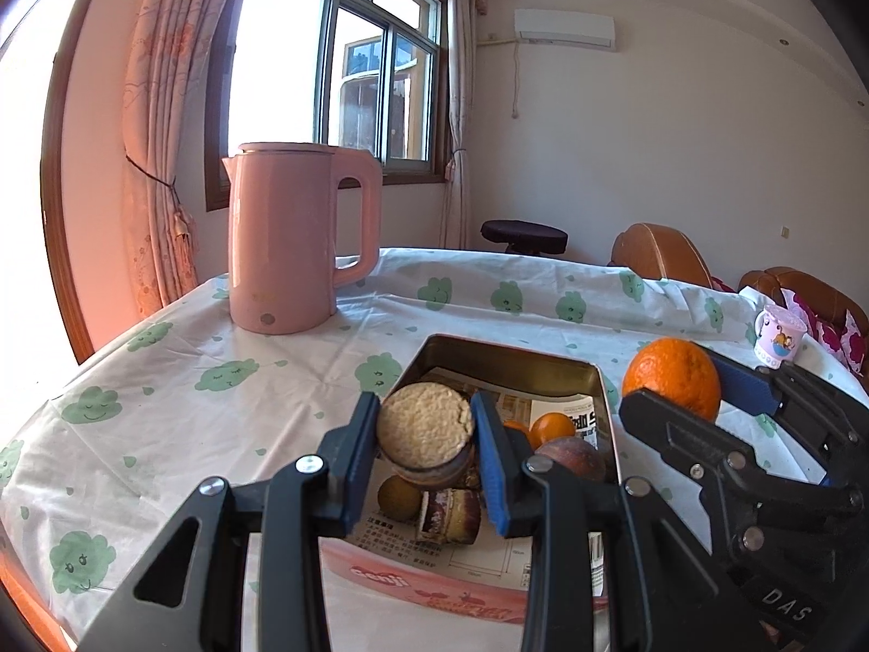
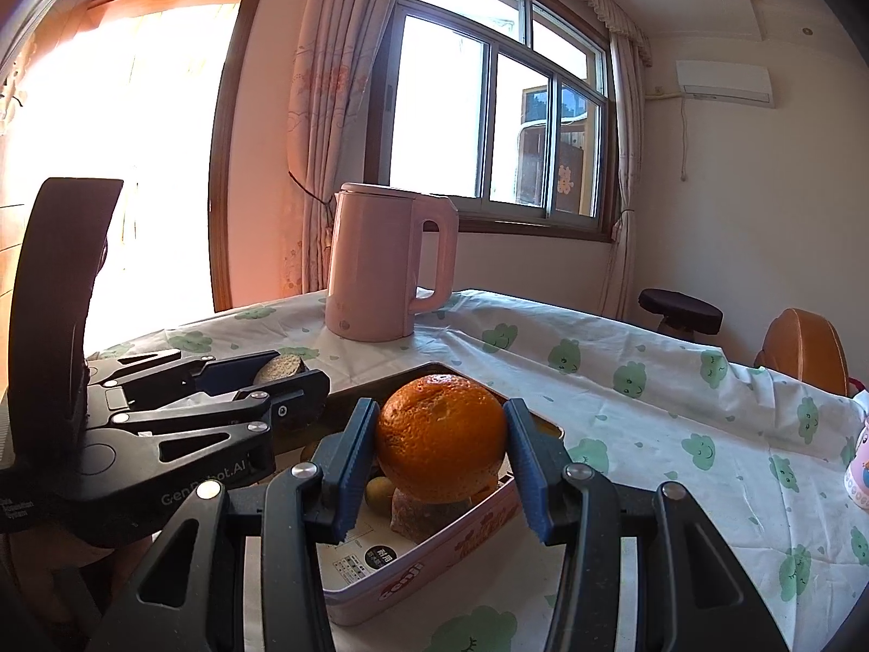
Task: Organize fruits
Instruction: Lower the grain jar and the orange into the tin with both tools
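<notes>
Below both claws, on the desk, sits the tin, presumably the collecting spot. Right claw is clamped on the orange, lifted above the tin; left claw grips a round cut-faced piece over its contents.

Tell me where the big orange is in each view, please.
Left wrist view: big orange at right, held in the right tongs.
Right wrist view: big orange at centre, above the tin.
Shared landmark: pink kettle behind it.
</notes>
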The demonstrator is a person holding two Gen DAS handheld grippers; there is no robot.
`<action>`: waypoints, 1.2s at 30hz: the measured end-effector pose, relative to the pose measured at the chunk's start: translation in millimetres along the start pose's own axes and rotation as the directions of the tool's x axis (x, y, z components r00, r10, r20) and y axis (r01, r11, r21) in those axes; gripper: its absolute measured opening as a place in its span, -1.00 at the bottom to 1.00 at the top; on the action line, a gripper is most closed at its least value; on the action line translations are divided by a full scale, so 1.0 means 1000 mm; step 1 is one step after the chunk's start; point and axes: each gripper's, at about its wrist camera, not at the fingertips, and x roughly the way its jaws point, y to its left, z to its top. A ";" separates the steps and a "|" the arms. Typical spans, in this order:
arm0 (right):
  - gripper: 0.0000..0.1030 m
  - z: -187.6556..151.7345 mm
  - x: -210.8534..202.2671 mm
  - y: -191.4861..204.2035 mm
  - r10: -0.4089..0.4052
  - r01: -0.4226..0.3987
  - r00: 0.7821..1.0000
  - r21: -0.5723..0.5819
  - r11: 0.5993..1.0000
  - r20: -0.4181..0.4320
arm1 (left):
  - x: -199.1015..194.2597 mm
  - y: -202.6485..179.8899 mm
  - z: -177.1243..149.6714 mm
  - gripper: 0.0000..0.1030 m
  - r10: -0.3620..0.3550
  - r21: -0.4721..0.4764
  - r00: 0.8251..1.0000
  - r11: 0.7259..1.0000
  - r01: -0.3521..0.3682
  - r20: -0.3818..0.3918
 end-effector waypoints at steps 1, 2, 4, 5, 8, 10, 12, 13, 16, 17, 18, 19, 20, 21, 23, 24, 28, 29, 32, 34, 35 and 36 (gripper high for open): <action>-0.04 0.000 0.002 0.000 0.004 -0.004 1.000 0.002 1.000 -0.005 | 0.001 0.002 0.000 -0.30 0.006 -0.001 1.000 1.000 -0.006 -0.004; -0.04 0.001 0.004 0.001 0.008 -0.008 1.000 0.002 1.000 -0.012 | 0.002 0.003 0.000 -0.30 0.009 0.000 1.000 1.000 -0.009 -0.011; -0.04 0.001 0.008 0.003 0.012 -0.012 1.000 0.005 1.000 -0.023 | 0.004 0.006 0.000 -0.30 0.016 0.003 1.000 1.000 -0.016 -0.027; -0.04 0.001 0.010 0.004 0.015 -0.015 0.999 0.007 1.000 -0.029 | 0.005 0.008 0.000 -0.30 0.019 0.003 0.999 1.000 -0.019 -0.033; -0.04 0.000 0.016 0.007 0.023 -0.023 0.998 0.011 1.000 -0.051 | 0.007 0.012 -0.002 -0.30 0.021 0.002 0.999 1.000 -0.021 -0.049; -0.04 -0.001 0.020 0.009 0.027 -0.026 0.997 0.012 1.000 -0.067 | 0.009 0.013 -0.003 -0.30 0.020 0.007 0.998 1.000 -0.020 -0.060; -0.04 -0.002 0.024 0.011 0.034 -0.033 0.996 0.018 0.999 -0.084 | 0.011 0.012 -0.004 -0.30 0.018 0.019 0.997 1.000 -0.017 -0.073; -0.04 -0.002 0.026 0.011 0.037 -0.035 0.995 0.021 0.999 -0.092 | 0.012 0.012 -0.005 -0.30 0.017 0.022 0.997 1.000 -0.015 -0.078; -0.04 -0.004 0.032 0.012 0.043 -0.040 0.992 0.028 0.999 -0.116 | 0.015 0.010 -0.007 -0.30 0.015 0.037 0.995 0.999 -0.012 -0.094; -0.04 -0.005 0.034 0.012 0.046 -0.043 0.991 0.029 0.999 -0.126 | 0.017 0.010 -0.008 -0.30 0.014 0.038 0.995 0.999 -0.010 -0.099; -0.04 -0.007 0.036 0.012 0.048 -0.044 0.990 0.032 0.999 -0.133 | 0.017 0.009 -0.009 -0.30 0.013 0.040 0.994 0.999 -0.009 -0.105; -0.04 -0.008 0.037 0.012 0.049 -0.044 0.989 0.036 0.998 -0.139 | 0.019 0.009 -0.009 -0.30 0.013 0.043 0.994 0.999 -0.008 -0.110; -0.04 -0.009 0.038 0.011 0.052 -0.047 0.988 0.041 0.998 -0.145 | 0.020 0.008 -0.010 -0.30 0.014 0.048 0.993 0.999 -0.008 -0.115; -0.04 -0.010 0.039 0.011 0.056 -0.050 0.987 0.044 0.998 -0.151 | 0.021 0.007 -0.010 -0.30 0.013 0.052 0.993 0.999 -0.007 -0.120; -0.04 -0.010 0.040 0.010 0.059 -0.052 0.986 0.048 0.997 -0.154 | 0.023 0.006 -0.011 -0.30 0.014 0.061 0.992 0.998 -0.006 -0.129; -0.04 -0.010 0.040 0.010 0.058 -0.051 0.986 0.049 0.997 -0.155 | 0.024 0.005 -0.012 -0.30 0.017 0.064 0.991 0.998 -0.008 -0.134; -0.04 -0.012 0.046 0.008 0.070 -0.059 0.979 0.062 0.996 -0.193 | 0.029 0.005 -0.014 -0.30 0.022 0.071 0.987 0.997 -0.011 -0.158; -0.04 -0.013 0.049 0.007 0.074 -0.062 0.976 0.067 0.996 -0.206 | 0.030 0.005 -0.014 -0.30 0.021 0.071 0.986 0.997 -0.010 -0.163; -0.03 -0.014 0.051 0.006 0.085 -0.069 0.972 0.078 0.995 -0.219 | 0.031 0.005 -0.016 -0.29 0.027 0.075 0.986 0.997 -0.015 -0.166; -0.03 -0.014 0.052 0.006 0.092 -0.075 0.970 0.082 0.994 -0.223 | 0.032 0.005 -0.016 -0.29 0.031 0.074 0.985 0.997 -0.019 -0.168; -0.03 -0.015 0.053 0.006 0.096 -0.079 0.969 0.084 0.993 -0.229 | 0.032 0.006 -0.017 -0.27 0.031 0.072 0.985 0.997 -0.019 -0.170; -0.01 -0.015 0.054 0.006 0.097 -0.079 0.968 0.085 0.993 -0.233 | 0.032 0.007 -0.017 -0.26 0.030 0.070 0.985 0.997 -0.018 -0.172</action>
